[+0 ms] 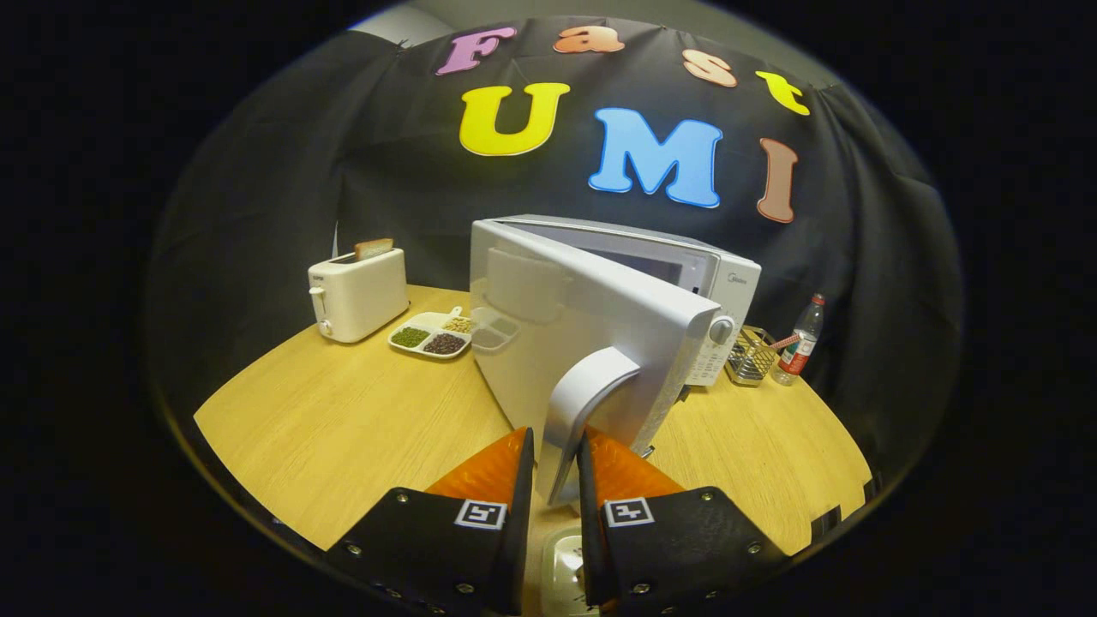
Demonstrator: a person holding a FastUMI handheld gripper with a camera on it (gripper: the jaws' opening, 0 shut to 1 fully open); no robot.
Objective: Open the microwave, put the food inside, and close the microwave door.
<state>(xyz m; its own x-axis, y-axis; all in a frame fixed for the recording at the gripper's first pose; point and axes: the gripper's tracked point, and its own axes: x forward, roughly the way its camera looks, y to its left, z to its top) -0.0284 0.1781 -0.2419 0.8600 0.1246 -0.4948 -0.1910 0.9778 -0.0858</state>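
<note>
Gripper [555,446] clamping the microwave door handle [583,403].
The white microwave [686,274] is sitting on the wooden table [343,428], its glossy door [583,317] standing part-open, both fingers pressing the curved handle.

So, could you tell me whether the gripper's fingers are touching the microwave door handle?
Touching: the gripper view shows the gripper shut on the microwave door handle, both fingers pressed against its sides.

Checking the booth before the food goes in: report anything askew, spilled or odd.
Nothing stands out. The microwave door is swung partly open, its handle between the gripper's closed fingers. Toaster, tray and bottle stand upright, nothing spilled.
</note>
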